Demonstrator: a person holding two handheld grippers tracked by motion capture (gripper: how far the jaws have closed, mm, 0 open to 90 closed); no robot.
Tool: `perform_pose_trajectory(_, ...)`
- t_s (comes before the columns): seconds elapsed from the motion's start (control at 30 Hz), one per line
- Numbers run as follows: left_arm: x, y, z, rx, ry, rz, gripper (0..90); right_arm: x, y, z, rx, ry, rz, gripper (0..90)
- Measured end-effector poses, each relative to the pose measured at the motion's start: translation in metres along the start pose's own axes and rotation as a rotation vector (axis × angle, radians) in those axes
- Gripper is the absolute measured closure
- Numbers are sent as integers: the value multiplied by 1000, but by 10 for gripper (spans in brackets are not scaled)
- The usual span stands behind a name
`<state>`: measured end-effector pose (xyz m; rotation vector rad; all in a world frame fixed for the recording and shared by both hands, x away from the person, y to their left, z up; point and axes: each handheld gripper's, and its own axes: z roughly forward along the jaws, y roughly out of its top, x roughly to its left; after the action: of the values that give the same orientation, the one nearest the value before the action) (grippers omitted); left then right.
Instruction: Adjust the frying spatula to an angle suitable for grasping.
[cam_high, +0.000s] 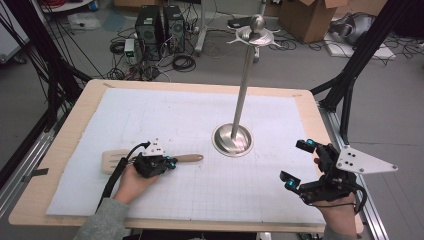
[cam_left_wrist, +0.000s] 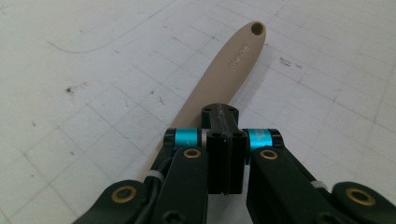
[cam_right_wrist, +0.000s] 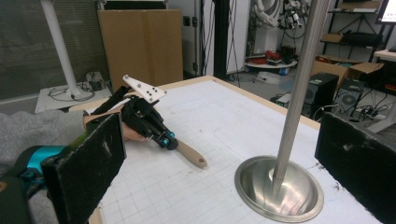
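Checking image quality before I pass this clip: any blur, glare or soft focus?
High view: even light, soft overall, stand base glints. Left gripper view: jaws sharp, spatula tip slightly soft. Right gripper view: near pads blurred, stand base shows glare.

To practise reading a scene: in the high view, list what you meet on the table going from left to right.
Spatula → left gripper → metal stand → right gripper.

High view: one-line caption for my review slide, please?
Left gripper shut on spatula handle; right gripper open beside the steel stand.
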<state>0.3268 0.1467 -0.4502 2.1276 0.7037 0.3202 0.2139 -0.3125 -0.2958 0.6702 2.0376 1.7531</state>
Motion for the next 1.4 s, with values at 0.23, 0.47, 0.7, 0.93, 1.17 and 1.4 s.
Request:
perform_pose_trajectory(0.23, 1, 1, 0, -13, 18, -7, 898, -3, -1, 6, 4, 11, 3, 7)
perform_pose_trajectory(0.47, 2, 2, 2, -28, 39, -27, 898, -5, 0, 11, 2, 27, 5, 7)
perform_pose_trajectory(0.7, 3, 6, 6, -27, 77, -35, 898, -6, 1, 13, -2, 37, 3, 8)
perform_pose_trajectory(0.93, 9, 8, 10, -37, 82, -75, 898, -6, 0, 15, 3, 45, 4, 8)
perform_pose_trajectory(1.17, 12, 10, 12, -34, 111, -76, 899, -6, 0, 14, 3, 45, 6, 8)
perform_pose_trajectory(1.4, 16, 12, 15, -34, 150, -92, 899, -6, 0, 14, 7, 47, 9, 8)
